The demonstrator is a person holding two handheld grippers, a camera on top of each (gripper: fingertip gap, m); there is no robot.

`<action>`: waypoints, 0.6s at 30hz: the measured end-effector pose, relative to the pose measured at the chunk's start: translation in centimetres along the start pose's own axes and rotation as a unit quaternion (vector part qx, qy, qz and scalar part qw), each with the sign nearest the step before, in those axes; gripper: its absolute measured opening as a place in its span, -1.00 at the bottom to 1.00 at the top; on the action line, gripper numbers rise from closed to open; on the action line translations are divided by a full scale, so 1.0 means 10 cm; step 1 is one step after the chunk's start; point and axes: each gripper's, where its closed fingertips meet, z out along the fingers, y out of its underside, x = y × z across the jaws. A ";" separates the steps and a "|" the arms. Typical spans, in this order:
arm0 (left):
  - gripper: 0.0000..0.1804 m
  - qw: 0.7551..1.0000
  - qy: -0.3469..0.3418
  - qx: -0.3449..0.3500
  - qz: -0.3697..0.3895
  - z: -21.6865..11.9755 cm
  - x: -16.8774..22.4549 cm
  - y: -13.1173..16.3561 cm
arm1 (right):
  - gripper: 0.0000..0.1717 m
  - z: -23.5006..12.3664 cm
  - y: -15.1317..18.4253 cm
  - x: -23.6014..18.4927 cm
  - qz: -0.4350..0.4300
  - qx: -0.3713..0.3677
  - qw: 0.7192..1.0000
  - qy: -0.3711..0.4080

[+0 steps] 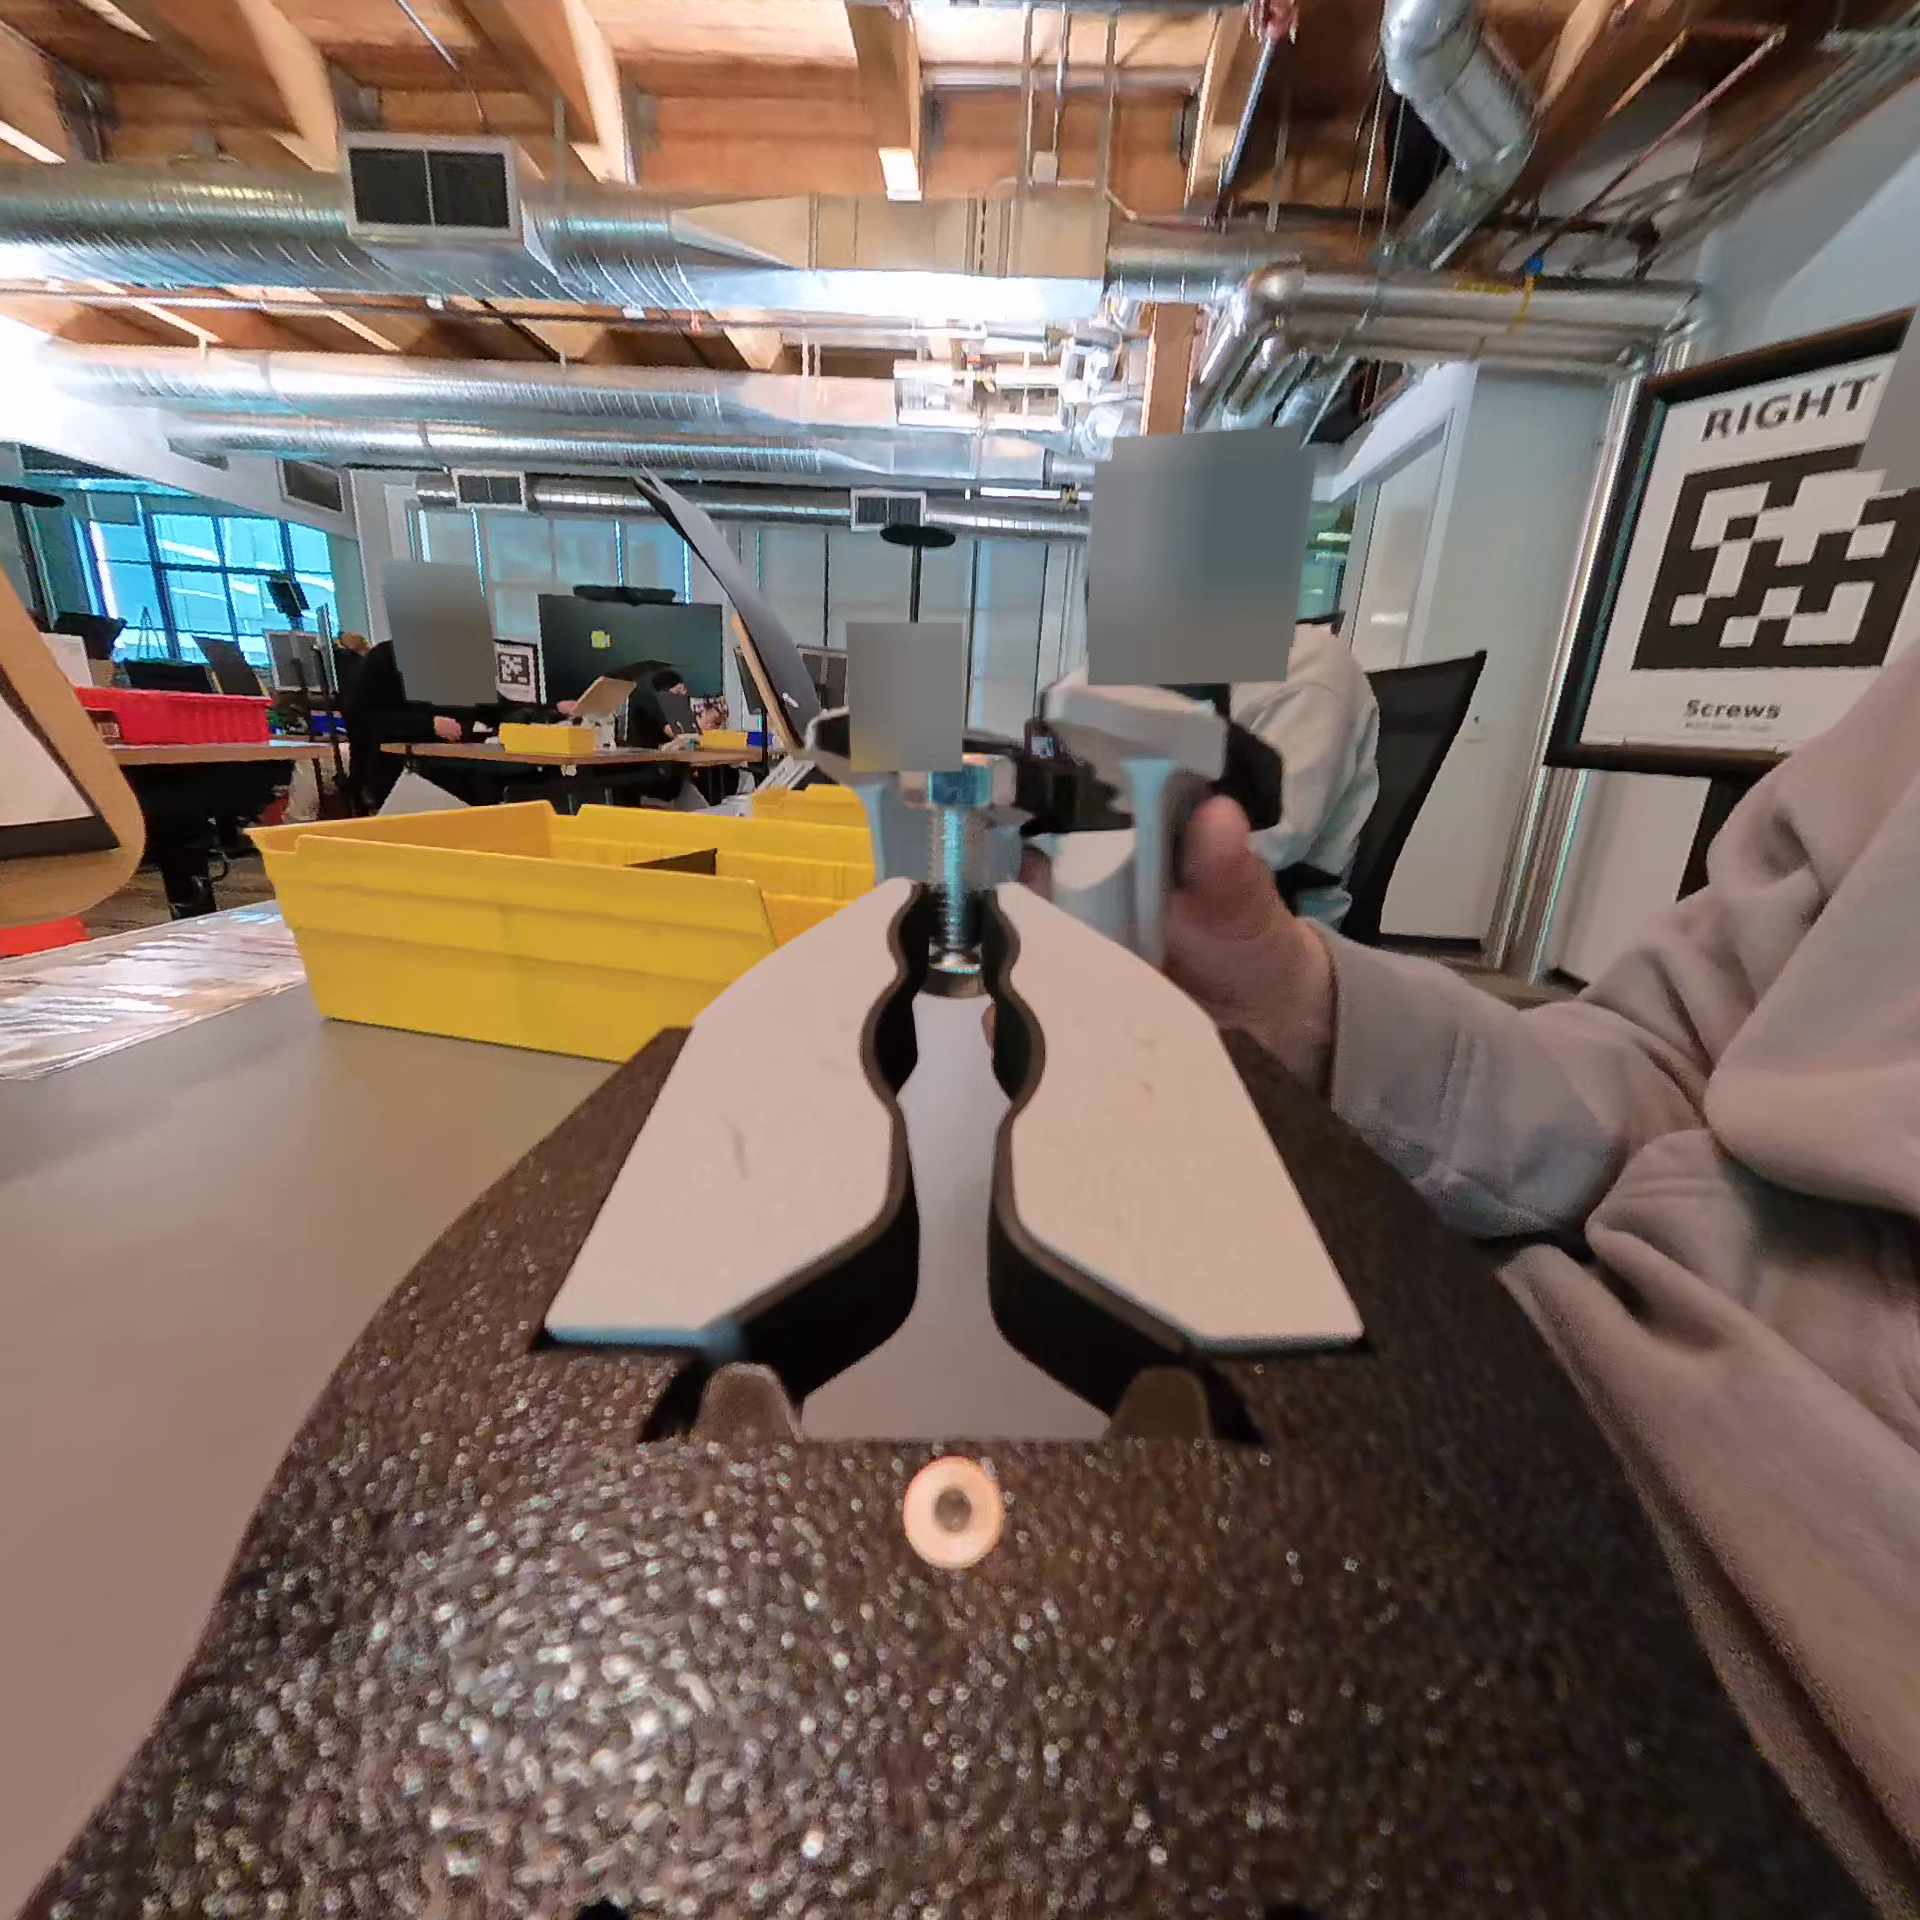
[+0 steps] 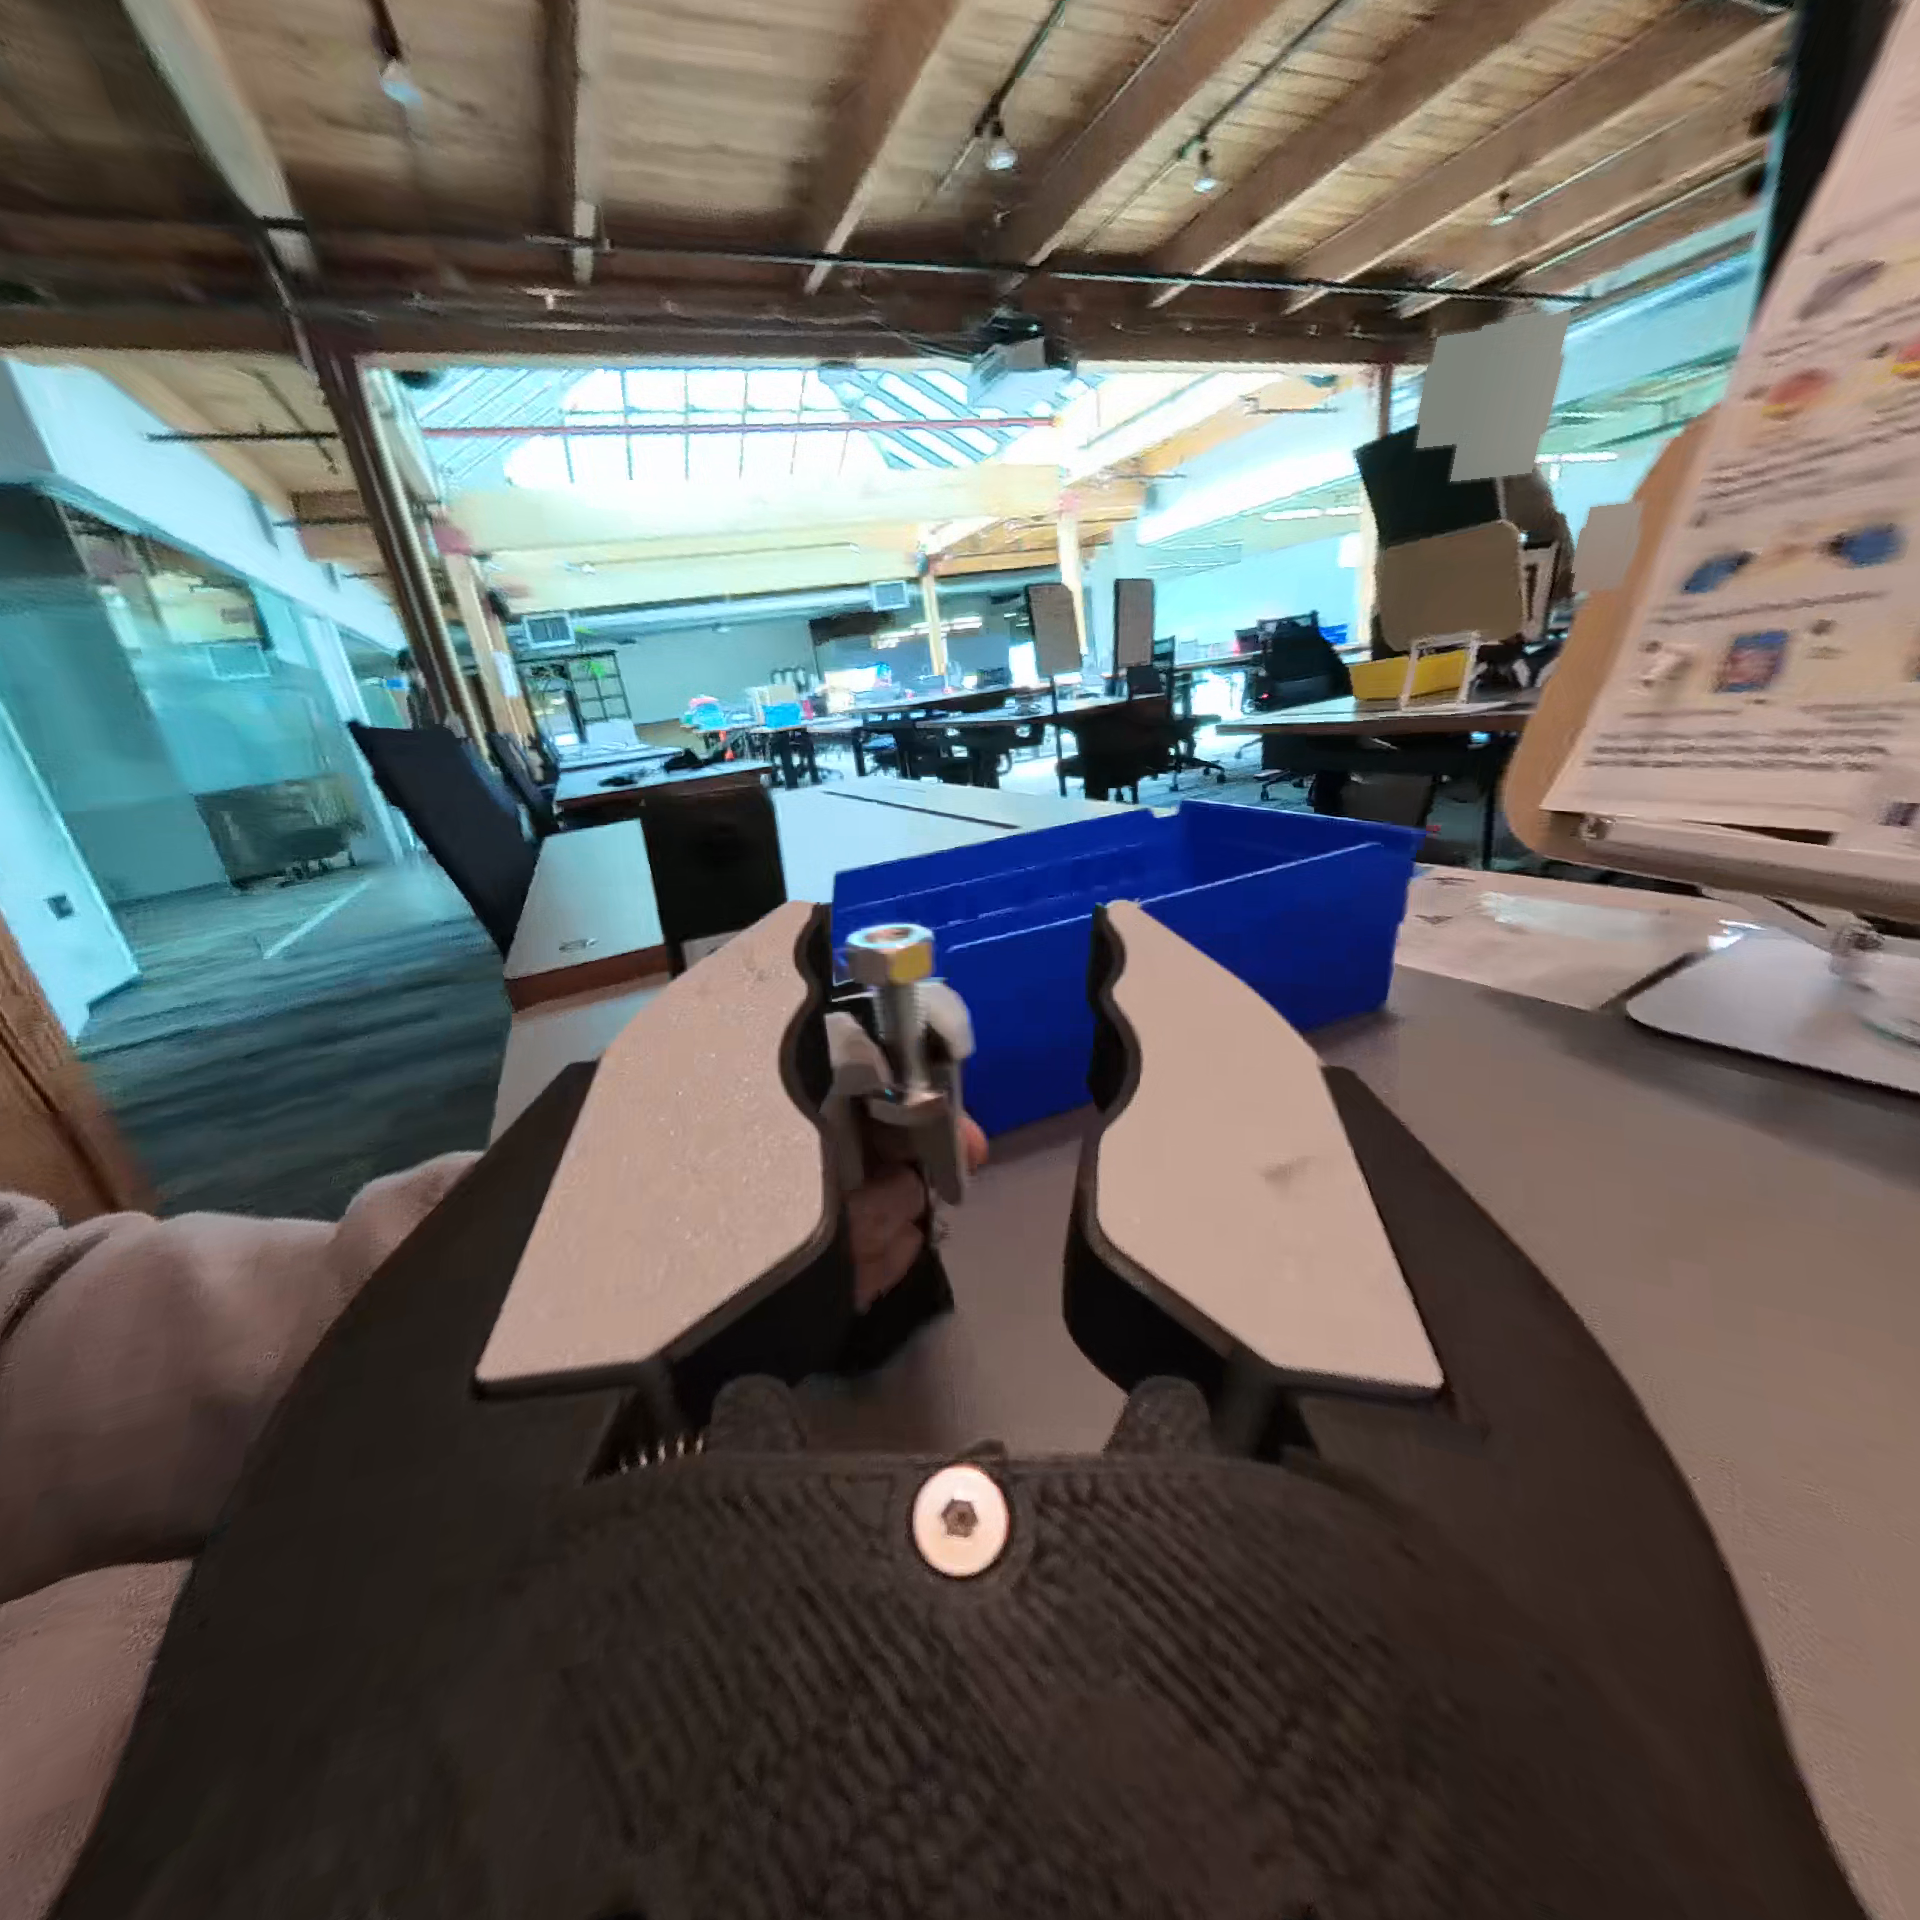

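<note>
My left gripper (image 1: 954, 914) is covering the lower end of the bolt (image 1: 956, 883) between its fingertips, and a mosaic patch is masking the space just above the bolt's nut (image 1: 961, 795). In the right wrist view my right gripper's left finger (image 2: 686, 1132) is hiding part of the left gripper, and the printed sheet (image 2: 1766, 582) is running off the right edge, blurred.

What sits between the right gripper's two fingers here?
In the right wrist view, a silver bolt with a nut on top, held by the left gripper; the right fingers stand apart from it.
</note>
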 end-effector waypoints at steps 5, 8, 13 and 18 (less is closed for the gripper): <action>-0.91 1.000 0.007 -0.012 0.011 0.03 0.04 0.04 | -0.52 0.14 0.22 -0.10 -0.052 -0.052 0.997 0.016; -0.91 1.000 0.007 -0.010 0.009 0.02 0.03 0.03 | -0.55 0.13 0.22 -0.03 -0.038 -0.051 0.997 0.032; -0.91 1.000 -0.006 -0.004 0.004 0.01 -0.01 0.01 | -0.47 0.06 0.18 0.05 -0.069 -0.058 0.995 0.041; -0.91 1.000 -0.010 0.011 -0.005 -0.03 -0.04 -0.03 | -0.59 -0.09 0.01 0.32 -0.008 -0.007 0.996 0.089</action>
